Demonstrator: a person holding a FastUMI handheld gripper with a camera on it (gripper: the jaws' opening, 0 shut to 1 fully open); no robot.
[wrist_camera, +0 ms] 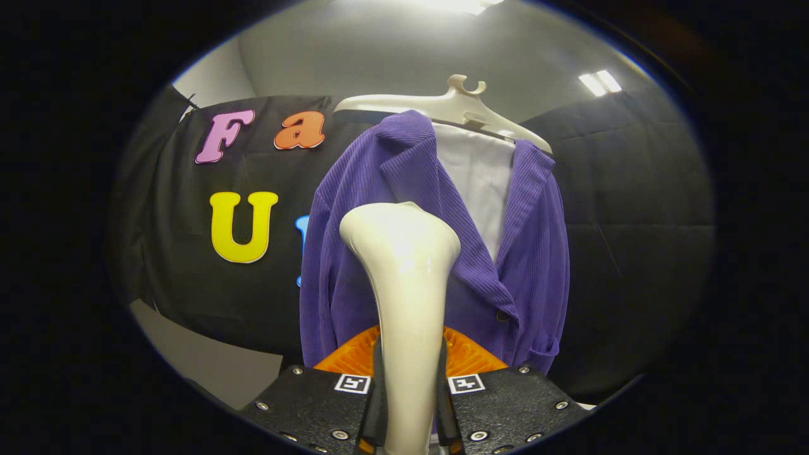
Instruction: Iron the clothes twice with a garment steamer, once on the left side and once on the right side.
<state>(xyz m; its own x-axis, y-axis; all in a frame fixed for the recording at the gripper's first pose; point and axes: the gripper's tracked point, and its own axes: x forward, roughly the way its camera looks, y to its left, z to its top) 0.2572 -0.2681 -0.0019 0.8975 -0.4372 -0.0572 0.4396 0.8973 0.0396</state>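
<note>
Cream plastic garment steamer [404, 278] stands upright between the fingers of the gripper [409, 404], which are closed tight on its handle from both sides. Beyond its wide head, straight ahead, a purple corduroy jacket [354, 253] hangs on a white hanger [455, 107], over a white shirt [480, 183].

1. The gripper [409, 404] is closed on the garment steamer [404, 303], both fingers pressing its cream handle from left and right.
2. The steamer stands upright between the fingers, its broad head topmost.
3. Beyond it hangs a purple ribbed jacket [354, 253], open over a white shirt [480, 183].
4. Both hang on a pale hanger [455, 104] before the black booth wall [632, 208].
5. The steamer's head overlaps the jacket's left front panel; whether they touch is unclear.
</note>
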